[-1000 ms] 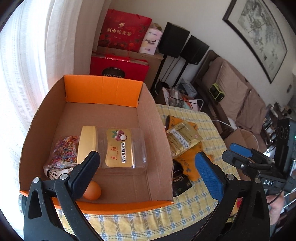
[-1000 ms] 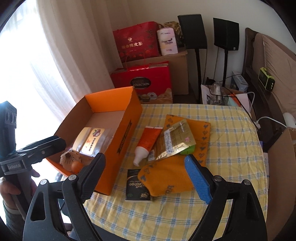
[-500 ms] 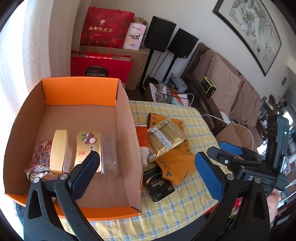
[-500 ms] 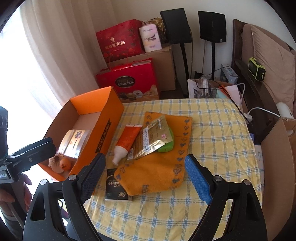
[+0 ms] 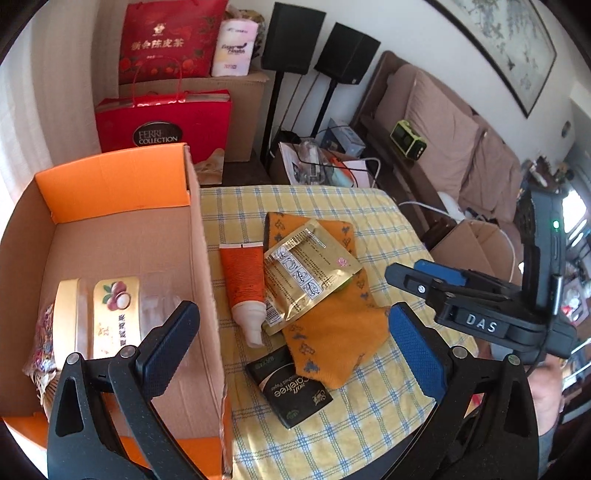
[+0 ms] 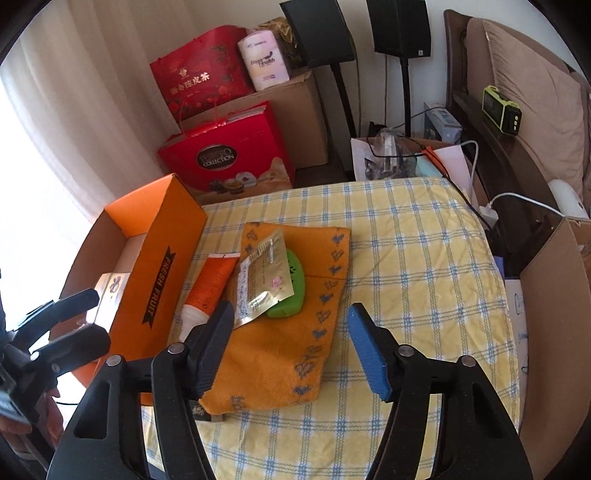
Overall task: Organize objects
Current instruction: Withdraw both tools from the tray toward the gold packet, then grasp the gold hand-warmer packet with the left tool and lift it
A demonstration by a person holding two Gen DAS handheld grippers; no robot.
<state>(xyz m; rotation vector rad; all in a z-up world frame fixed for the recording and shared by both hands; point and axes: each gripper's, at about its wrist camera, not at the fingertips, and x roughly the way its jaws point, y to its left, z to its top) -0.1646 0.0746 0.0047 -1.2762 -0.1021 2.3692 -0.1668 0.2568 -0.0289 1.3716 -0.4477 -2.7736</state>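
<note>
An orange cardboard box (image 5: pixel 122 184) (image 6: pixel 162 266) stands at the table's left and holds a clear snack box (image 5: pixel 114 314) and a bag of coloured bands (image 5: pixel 40 343). Beside it on the checked cloth lie an orange tube (image 5: pixel 243 284) (image 6: pixel 210 284), a gold sachet (image 5: pixel 306 269) (image 6: pixel 266 273), an orange towel (image 5: pixel 332 332) (image 6: pixel 288 350), a green case (image 6: pixel 291 291) under the sachet and a black packet (image 5: pixel 291 387). My left gripper (image 5: pixel 291 350) is open above the packet and the box wall. My right gripper (image 6: pixel 291 347) is open above the towel.
Red gift bags (image 6: pixel 229 155), a brown carton (image 6: pixel 303 110) and two black speakers on stands (image 6: pixel 402 29) stand behind the table. A sofa (image 5: pixel 443 140) lies to the right. A cardboard box (image 6: pixel 554 314) stands by the table's right edge, with cables (image 6: pixel 517 199) near it.
My left gripper has swung right, from over the box's inside to over its right wall and the table objects. My right gripper has moved forward and down towards the towel.
</note>
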